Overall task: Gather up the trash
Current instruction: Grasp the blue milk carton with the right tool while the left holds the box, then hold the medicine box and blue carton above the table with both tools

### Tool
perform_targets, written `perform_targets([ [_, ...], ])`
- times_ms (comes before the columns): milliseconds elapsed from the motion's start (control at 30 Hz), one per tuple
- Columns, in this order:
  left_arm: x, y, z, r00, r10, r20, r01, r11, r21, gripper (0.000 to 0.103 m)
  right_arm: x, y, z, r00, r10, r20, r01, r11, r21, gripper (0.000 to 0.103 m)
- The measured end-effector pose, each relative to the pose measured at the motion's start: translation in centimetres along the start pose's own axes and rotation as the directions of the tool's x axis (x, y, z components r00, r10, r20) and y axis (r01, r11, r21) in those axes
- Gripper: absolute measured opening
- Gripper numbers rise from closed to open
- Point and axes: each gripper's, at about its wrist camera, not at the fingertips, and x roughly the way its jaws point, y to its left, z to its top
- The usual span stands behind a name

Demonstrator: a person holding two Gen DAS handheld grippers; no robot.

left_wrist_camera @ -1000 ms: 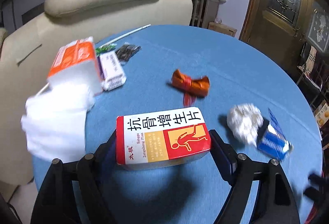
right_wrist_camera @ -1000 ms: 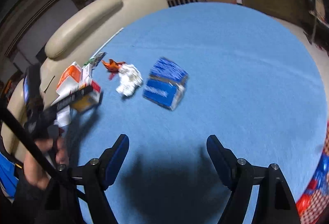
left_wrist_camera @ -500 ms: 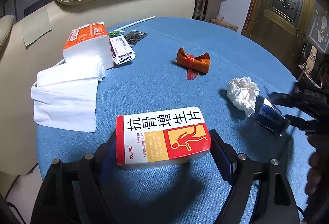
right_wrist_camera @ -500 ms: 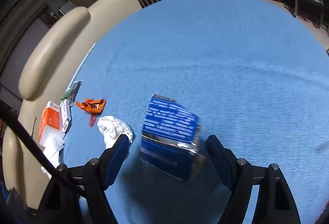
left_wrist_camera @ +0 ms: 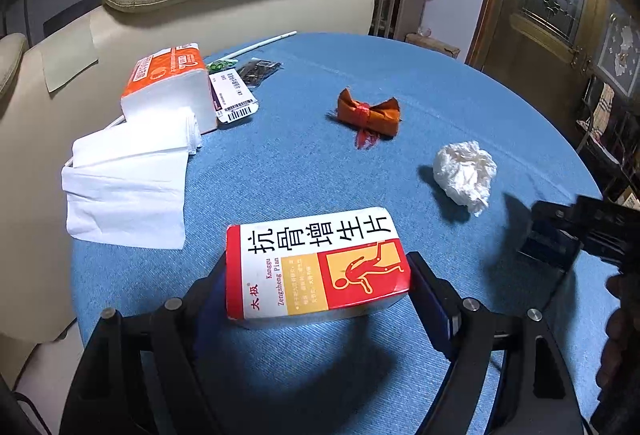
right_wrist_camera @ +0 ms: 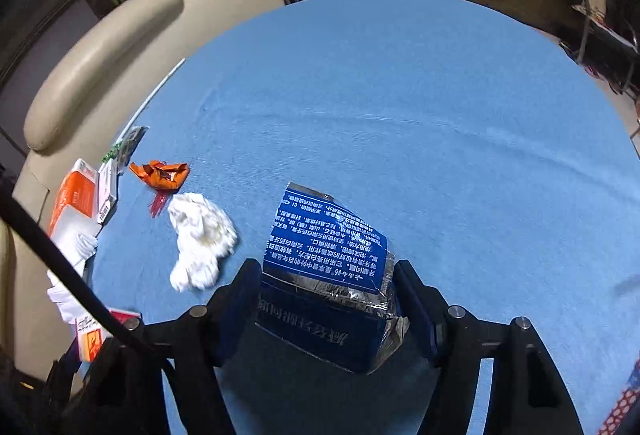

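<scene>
Our left gripper point(left_wrist_camera: 318, 287) clamps the red-and-white medicine box point(left_wrist_camera: 316, 265) above the blue tabletop point(left_wrist_camera: 420, 83). Our right gripper point(right_wrist_camera: 326, 291) is closing its jaws around the blue carton point(right_wrist_camera: 324, 263), which sits between them on the tabletop; we cannot tell whether the pads press it. Just left of the carton lies the crumpled tissue point(right_wrist_camera: 200, 235), and beyond the tissue the orange wrapper point(right_wrist_camera: 160, 175).

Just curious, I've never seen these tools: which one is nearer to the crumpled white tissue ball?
Right. The right tool, closing around the blue box, sits just beside the tissue ball. The left tool, holding the red-and-white box, is farther off.
</scene>
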Motion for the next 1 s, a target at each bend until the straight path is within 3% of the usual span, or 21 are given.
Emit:
perform_targets([
  [333,-1.4,-3.8,-0.9,1.0,-0.025,-0.01,0.026,0.997,0.066,0.083,-5.3,-3.8,-4.8,0.998,-0.007,0.065,0.006,1.0,0.018,0.071],
  [1000,-2.1,-6.9,-1.8,0.998,0.033,-0.045,-0.027,0.991,0.128,0.083,-7.3,-5.7,-8.5,0.993,0.065,0.104,-0.066,0.998,0.013,0.071],
])
